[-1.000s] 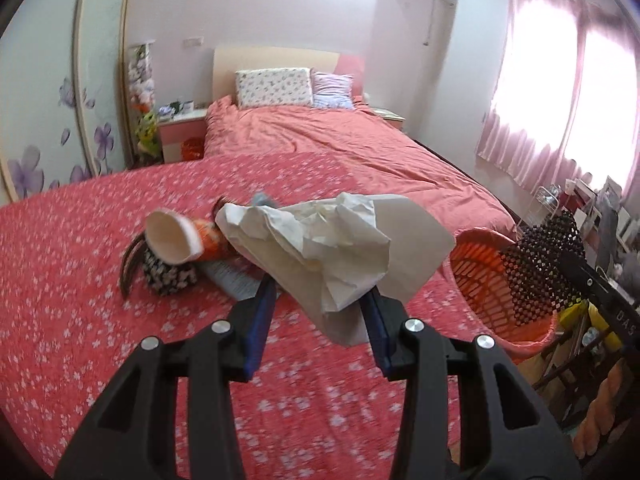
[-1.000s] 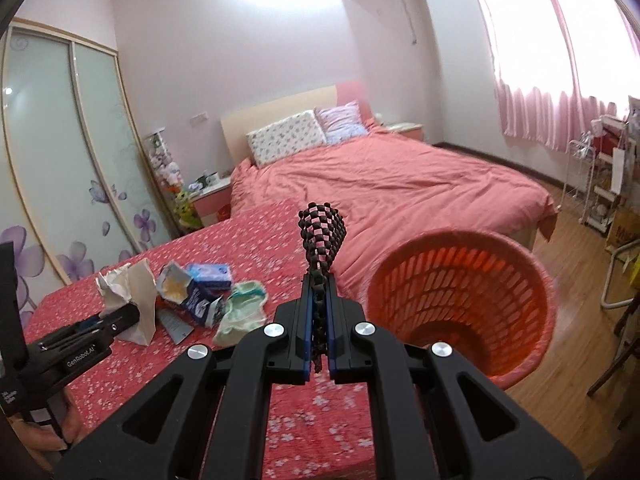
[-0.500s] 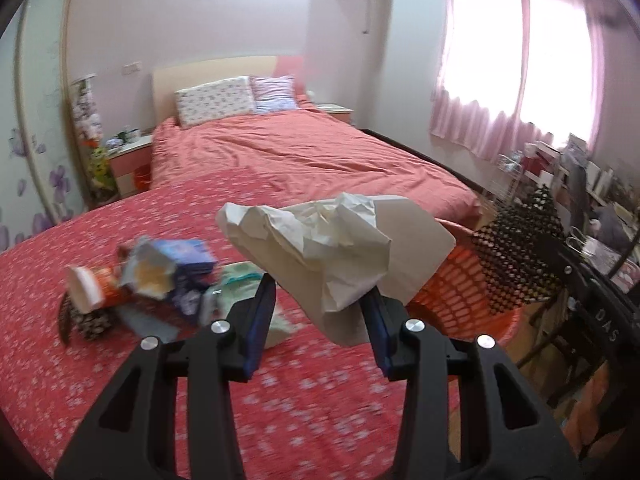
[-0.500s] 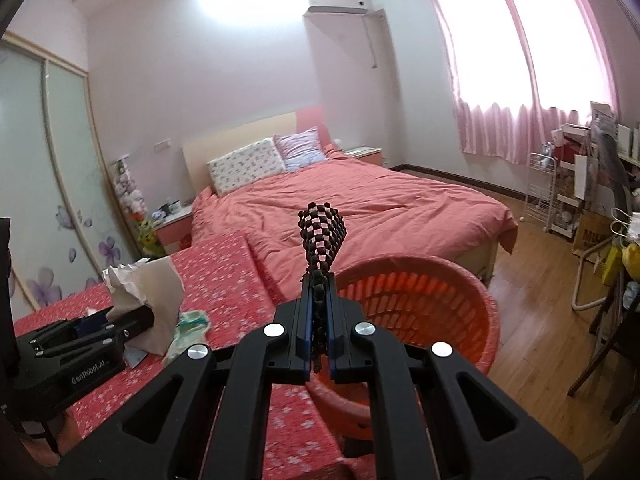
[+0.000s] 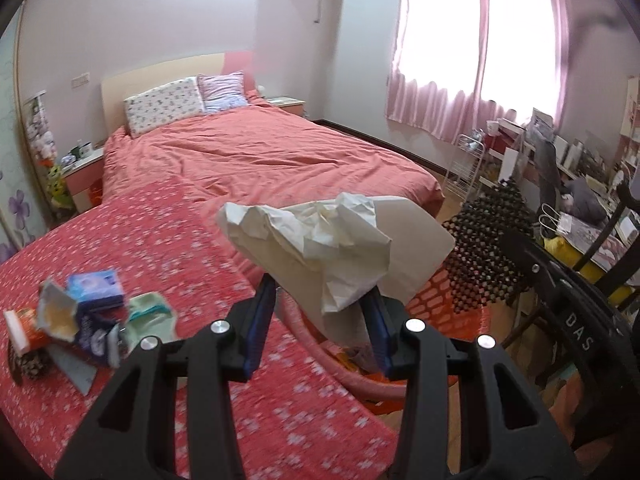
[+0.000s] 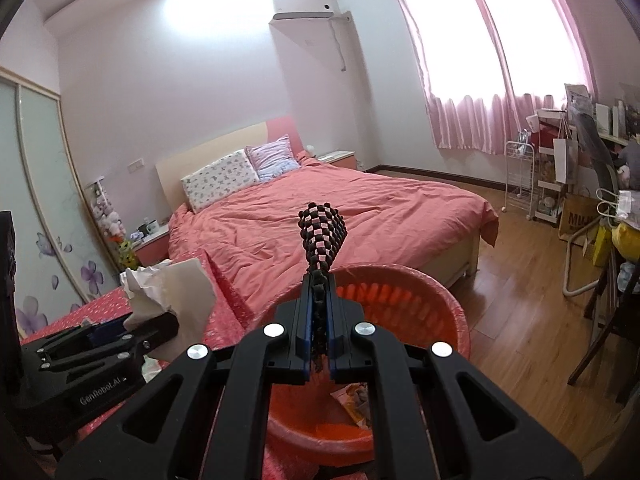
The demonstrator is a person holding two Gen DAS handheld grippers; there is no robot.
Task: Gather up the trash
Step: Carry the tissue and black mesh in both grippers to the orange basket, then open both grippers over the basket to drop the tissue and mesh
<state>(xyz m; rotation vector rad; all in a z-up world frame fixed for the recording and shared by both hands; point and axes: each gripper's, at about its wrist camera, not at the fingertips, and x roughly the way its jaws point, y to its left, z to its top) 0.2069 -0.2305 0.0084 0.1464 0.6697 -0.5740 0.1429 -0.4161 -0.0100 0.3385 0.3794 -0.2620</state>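
Gripping crumpled paper [image 5: 320,248] in your left gripper [image 5: 320,320] and checkered mesh [image 6: 323,236] clamped in your right gripper [image 6: 319,332], both near the orange basket [image 6: 448,308] at 5 o'clock, release early and they'll miss the rim.

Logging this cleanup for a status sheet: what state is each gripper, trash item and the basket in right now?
left gripper: shut on crumpled paper, held near the basket.
right gripper: shut on black beaded mesh piece, above the basket.
orange basket: upright, some trash inside.
trash pile: lying uncollected on the flowered cloth.
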